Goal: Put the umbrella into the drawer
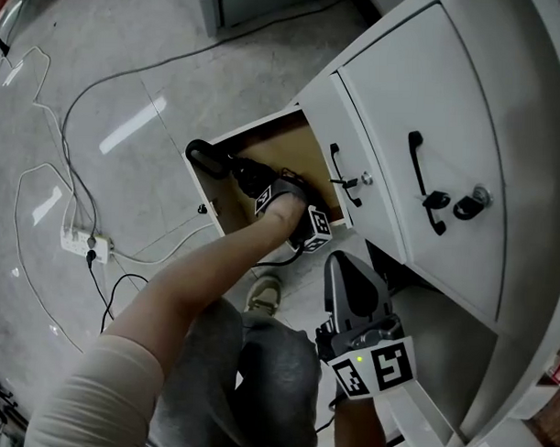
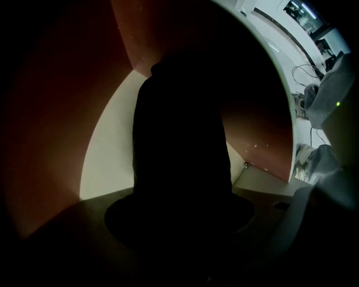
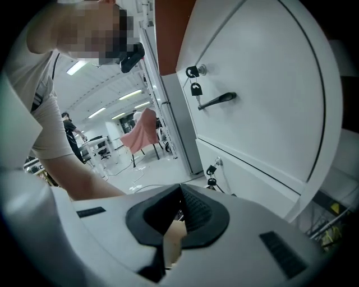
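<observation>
The black folded umbrella (image 1: 234,171) lies slanted in the open bottom drawer (image 1: 296,145), its curved handle (image 1: 202,154) over the drawer's left rim. My left gripper (image 1: 256,185) points steeply down into the drawer, shut on the umbrella. In the left gripper view the umbrella (image 2: 179,151) is a dark mass filling the jaws, with brown drawer walls and the pale drawer bottom (image 2: 112,162) behind. My right gripper (image 1: 341,264) hangs nearer me, in front of the cabinet, jaws together and nothing in them. Its pads (image 3: 196,210) meet in the right gripper view.
The white cabinet rises on the right, with a door bearing a black handle (image 1: 421,177) and lock, and a drawer front with a handle (image 1: 339,174). A power strip (image 1: 82,243) and cables lie on the grey floor at left. The person's shoe (image 1: 267,291) stands below the drawer.
</observation>
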The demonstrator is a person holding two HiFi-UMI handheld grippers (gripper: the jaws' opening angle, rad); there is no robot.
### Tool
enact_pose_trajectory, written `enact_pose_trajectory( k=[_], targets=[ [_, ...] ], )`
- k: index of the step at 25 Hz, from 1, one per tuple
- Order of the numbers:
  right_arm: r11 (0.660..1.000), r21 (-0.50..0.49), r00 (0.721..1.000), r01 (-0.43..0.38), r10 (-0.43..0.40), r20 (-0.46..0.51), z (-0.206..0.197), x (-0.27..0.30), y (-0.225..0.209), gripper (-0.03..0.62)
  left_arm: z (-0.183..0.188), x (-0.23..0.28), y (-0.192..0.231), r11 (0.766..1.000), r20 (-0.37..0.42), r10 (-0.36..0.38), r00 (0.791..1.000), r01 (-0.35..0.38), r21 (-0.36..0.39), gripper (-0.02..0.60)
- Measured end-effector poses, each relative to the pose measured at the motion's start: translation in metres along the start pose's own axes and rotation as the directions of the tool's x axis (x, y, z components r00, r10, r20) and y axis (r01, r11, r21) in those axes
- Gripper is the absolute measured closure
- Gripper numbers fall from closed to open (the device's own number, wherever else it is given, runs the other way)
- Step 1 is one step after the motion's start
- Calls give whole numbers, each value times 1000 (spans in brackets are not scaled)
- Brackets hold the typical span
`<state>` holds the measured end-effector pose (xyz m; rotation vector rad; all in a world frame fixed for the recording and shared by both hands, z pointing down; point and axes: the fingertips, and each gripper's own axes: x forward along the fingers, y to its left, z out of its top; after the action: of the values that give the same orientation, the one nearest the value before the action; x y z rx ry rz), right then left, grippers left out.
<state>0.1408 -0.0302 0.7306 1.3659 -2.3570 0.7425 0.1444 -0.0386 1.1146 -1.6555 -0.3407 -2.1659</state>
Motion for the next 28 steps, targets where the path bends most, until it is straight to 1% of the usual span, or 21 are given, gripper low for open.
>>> enact_pose_trajectory(
  k=[2,4,6,9,12,14,15,18,21,23,24,26,27,28],
  targets=[
    [1000,9,1000,-8,8,-5,-2,1,0,586,6,3,-3,1000,5,4,1000,-4,20,307],
    [1000,7,1000,-16,16,-13,-4,1,1,586,10,7,-5,1000,14,13,1000,-14,23,305],
    [1000,2,1000,-19,19,-19,-4,2,1,586,11,10,-5,1000,28,22,999,-22,10,291],
    [1000,5,1000,-16,17,-27,-3,2,0,586,12,6,0,997,71,74,995,-73,-19,271],
    [1000,21,999,-17,18,-39,3,-1,4,586,3,-6,2,991,100,112,989,-104,-86,252],
    [999,30,999,-20,21,-42,14,-6,11,586,-9,-22,2,985,128,120,984,-102,-141,250],
    [999,32,999,-22,24,-43,20,-10,16,586,-16,-33,3,980,154,123,980,-96,-175,250],
    [999,24,998,-32,33,-45,41,-21,31,586,-43,-74,2,955,232,130,964,-58,-291,250],
    [999,11,998,-38,38,-48,65,-34,47,586,-79,-118,3,927,259,167,951,-61,-371,252],
    [999,-2,998,-47,47,-47,84,-44,59,586,-98,-151,2,905,307,196,931,-51,-422,253],
    [999,-13,998,-52,52,-45,94,-50,65,586,-105,-169,0,892,347,200,916,-24,-451,255],
    [997,-39,998,-61,60,-31,116,-60,77,586,-118,-211,-3,858,437,220,872,40,-513,255],
    [997,-50,998,-62,61,-19,127,-66,82,586,-127,-233,-3,842,470,245,848,55,-537,261],
    [996,-59,998,-60,60,-7,139,-72,87,586,-137,-255,-3,829,490,277,826,52,-557,266]
  ],
)
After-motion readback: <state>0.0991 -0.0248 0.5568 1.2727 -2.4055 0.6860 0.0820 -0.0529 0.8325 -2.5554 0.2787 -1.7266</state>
